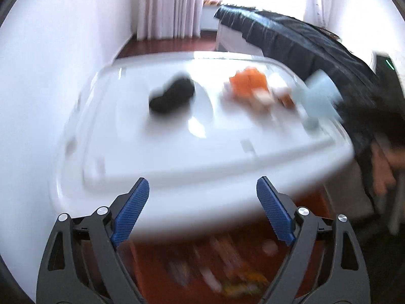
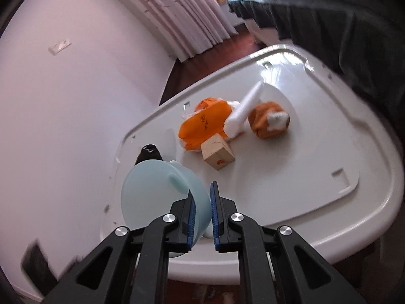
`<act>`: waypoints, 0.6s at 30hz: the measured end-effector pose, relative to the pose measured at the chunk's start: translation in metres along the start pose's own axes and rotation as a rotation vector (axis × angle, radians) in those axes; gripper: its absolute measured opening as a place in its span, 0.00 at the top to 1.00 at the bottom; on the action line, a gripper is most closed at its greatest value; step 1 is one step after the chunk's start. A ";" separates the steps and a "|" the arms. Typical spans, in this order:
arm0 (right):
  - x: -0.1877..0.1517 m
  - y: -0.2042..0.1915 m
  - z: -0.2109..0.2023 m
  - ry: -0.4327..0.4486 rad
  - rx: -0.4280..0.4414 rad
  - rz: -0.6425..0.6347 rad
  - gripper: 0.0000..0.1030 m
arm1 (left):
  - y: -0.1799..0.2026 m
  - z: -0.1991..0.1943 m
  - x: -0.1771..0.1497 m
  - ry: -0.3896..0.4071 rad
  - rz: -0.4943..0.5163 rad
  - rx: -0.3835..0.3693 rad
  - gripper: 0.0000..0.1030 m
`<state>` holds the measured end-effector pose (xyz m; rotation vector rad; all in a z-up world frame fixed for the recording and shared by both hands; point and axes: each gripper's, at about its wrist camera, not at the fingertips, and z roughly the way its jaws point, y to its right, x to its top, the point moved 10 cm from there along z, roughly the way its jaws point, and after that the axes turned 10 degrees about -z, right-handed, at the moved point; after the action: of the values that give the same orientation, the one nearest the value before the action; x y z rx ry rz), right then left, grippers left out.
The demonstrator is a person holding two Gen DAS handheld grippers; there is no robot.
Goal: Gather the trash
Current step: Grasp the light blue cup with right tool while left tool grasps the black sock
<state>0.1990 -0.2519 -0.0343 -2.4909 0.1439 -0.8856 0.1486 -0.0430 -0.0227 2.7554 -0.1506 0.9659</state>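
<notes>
My right gripper (image 2: 202, 197) is shut on the rim of a pale blue bowl (image 2: 162, 192) and holds it above the near-left part of a white plastic lid surface (image 2: 291, 177). On that surface lie an orange wrapper (image 2: 202, 126), a white stick-like piece (image 2: 246, 106), a small cardboard box (image 2: 217, 153), a brown and white plush lump (image 2: 268, 119) and a black item (image 2: 149, 153). My left gripper (image 1: 202, 197) is open and empty at the surface's near edge. The left wrist view is blurred; it shows the black item (image 1: 172, 96), the orange wrapper (image 1: 249, 82) and the bowl (image 1: 320, 96).
A white wall (image 2: 76, 101) runs along the left. A dark-covered bed (image 1: 291, 38) stands behind and to the right. White curtains (image 1: 172, 5) hang at the back. Blurred clutter (image 1: 227, 266) lies on the red-brown floor below the surface.
</notes>
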 end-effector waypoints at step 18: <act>0.014 0.008 -0.001 0.005 0.060 0.062 0.89 | -0.027 0.163 0.089 -0.089 0.263 0.050 0.18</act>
<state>0.2098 -0.2630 -0.0293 -2.4156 0.1930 -0.8578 0.3213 -0.0581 -0.0952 2.8764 -0.5211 0.9179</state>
